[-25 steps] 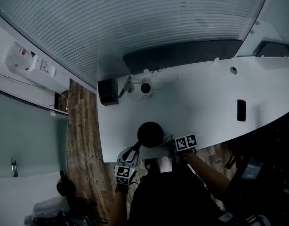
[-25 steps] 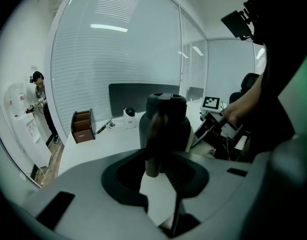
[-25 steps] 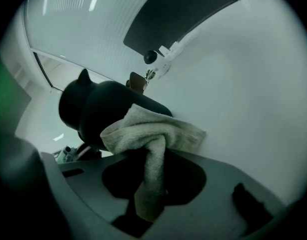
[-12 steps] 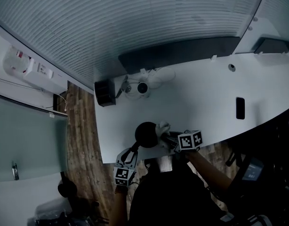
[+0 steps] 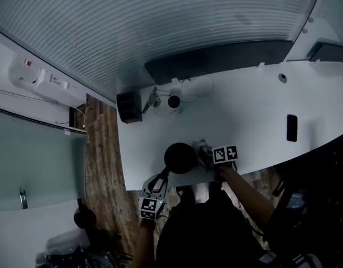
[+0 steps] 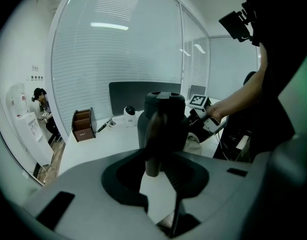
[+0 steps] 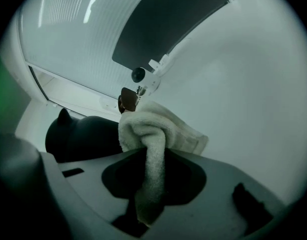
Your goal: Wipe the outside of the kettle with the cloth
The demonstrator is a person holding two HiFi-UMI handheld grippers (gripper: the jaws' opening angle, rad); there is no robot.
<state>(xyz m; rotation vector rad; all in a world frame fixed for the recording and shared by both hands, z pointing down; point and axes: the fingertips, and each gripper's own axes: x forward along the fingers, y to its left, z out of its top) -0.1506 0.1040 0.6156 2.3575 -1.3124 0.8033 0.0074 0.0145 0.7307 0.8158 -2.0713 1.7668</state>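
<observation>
**Wiping the kettle (image 5: 180, 158) with the cloth (image 5: 201, 147) while its handle is being held**

Compared with half a second ago, the right gripper (image 5: 206, 151) is sitting farther from the person. Its marker cube is now lying level with the kettle's middle and not below it. The cloth has travelled with it, a little more toward the far part of the kettle's right side. The left gripper (image 5: 161, 177) is keeping its place on the near side. Its jaws are clenching the dark handle (image 6: 153, 144), and the kettle is standing upright directly ahead of them on the white desk (image 5: 244, 105).

The right gripper is squeezing a fold of the cloth between its jaws, and the rest is bunching out in front of them. The kettle is showing just to the left of this bunch.

Some things are hard to judge. The right gripper view is too dark at the kettle to tell whether the cloth is pressing on it or only lying beside it. In the head view the cloth is only a small pale patch. The kettle's foot is being cut off by the gripper bodies in both gripper views, and the person's dark body is covering the desk's near edge.
</observation>
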